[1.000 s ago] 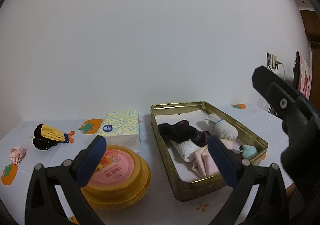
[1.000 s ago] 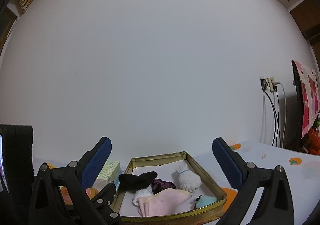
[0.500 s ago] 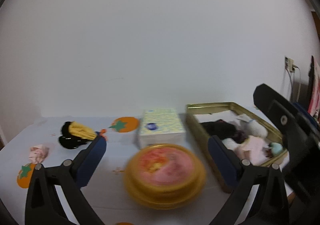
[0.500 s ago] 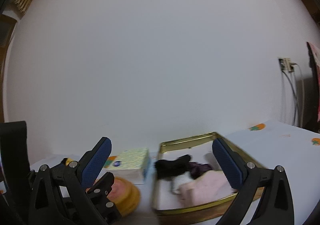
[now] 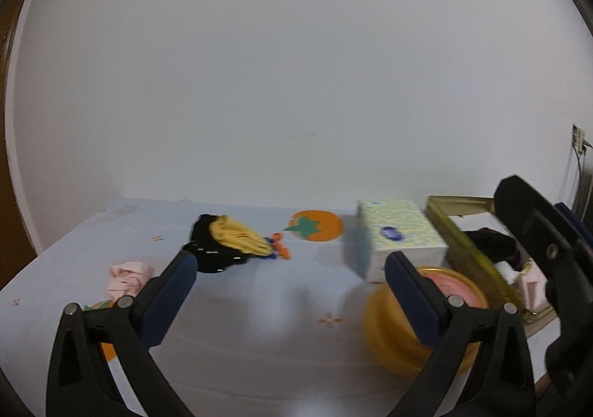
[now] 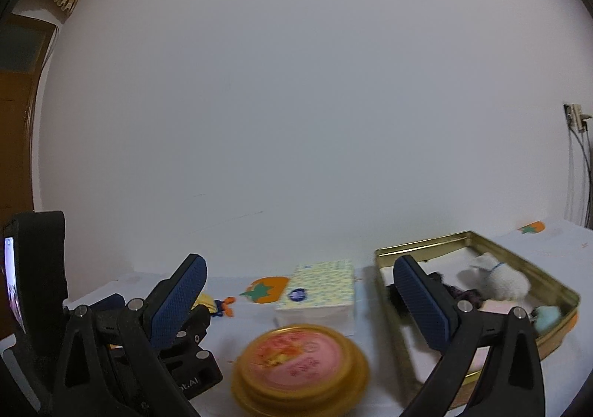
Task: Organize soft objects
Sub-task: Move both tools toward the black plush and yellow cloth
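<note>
Both tongs gape wide and carry nothing: the left gripper [image 5: 287, 278] has swung leftward since a second ago, off the gold rectangular tin [image 6: 556, 282] and toward the black-and-yellow cloth bundle [image 5: 226, 244] and crumpled pink cloth [image 5: 128, 274] on the white fruit-print tablecloth [image 5: 259, 324]. The right gripper [image 6: 298, 289] hangs above the round yellow pink-lidded container [image 6: 300, 361], the patterned tissue pack [image 6: 320, 289] behind it. The tin's soft pieces lie right.

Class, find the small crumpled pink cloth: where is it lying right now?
In the left wrist view, the pink cloth lies on the table's left side, outside the gold tin, just left of the black-and-yellow bundle.
</note>
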`<state>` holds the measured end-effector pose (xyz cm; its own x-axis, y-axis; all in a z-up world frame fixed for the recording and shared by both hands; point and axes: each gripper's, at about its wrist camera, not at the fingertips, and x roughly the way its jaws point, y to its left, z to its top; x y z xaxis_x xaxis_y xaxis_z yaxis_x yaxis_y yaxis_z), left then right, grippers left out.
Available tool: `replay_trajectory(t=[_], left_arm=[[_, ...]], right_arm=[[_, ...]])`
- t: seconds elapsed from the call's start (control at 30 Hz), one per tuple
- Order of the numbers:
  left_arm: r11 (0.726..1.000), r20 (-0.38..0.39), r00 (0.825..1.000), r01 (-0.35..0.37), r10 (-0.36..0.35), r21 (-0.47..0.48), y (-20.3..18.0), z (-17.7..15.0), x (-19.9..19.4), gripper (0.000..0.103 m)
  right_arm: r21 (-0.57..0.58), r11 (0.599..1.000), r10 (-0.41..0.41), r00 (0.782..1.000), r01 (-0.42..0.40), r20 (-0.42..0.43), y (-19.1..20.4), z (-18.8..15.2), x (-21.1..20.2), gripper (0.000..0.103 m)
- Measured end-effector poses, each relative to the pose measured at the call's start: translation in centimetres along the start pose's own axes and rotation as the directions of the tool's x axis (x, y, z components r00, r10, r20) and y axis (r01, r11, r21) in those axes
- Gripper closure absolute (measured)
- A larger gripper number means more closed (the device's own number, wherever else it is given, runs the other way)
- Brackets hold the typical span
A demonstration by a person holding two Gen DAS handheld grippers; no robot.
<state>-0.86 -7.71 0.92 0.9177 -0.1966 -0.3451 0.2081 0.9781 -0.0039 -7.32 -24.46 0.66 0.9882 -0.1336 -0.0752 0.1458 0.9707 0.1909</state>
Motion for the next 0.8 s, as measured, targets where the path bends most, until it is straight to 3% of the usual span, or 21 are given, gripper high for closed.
replay_trajectory(t=[0.3, 0.53, 0.67, 0.8], left_arm=[[0.993, -0.034, 0.992, -0.120, 0.119, -0.021, 6.1, 0.5, 2.0, 0.000], [0.964, -0.092, 0.964, -0.258, 0.251, -0.066, 11.8, 1.0, 4.4, 0.000], [0.933, -0.122, 0.931, -0.352, 0.343, -0.068, 14.7, 1.2, 5.8, 0.000], [0.913, -0.209, 0.914, -0.380, 0.347, -0.150, 17.4, 0.8, 6.8, 0.000]], right_arm=[[0.005, 0.999, 0.053, 0.997, -0.053, -0.058, 3.1, -0.6, 3.0, 0.001], [-0.009, 0.993, 0.116, 0.985, -0.118, -0.128, 6.8, -1.2, 5.5, 0.001], [-0.037, 0.981, 0.177, 0.956, -0.190, -0.233, 9.5, -1.9, 8.5, 0.001], [-0.024, 0.969, 0.219, 0.900, -0.246, -0.376, 11.6, -2.9, 12.5, 0.001]])
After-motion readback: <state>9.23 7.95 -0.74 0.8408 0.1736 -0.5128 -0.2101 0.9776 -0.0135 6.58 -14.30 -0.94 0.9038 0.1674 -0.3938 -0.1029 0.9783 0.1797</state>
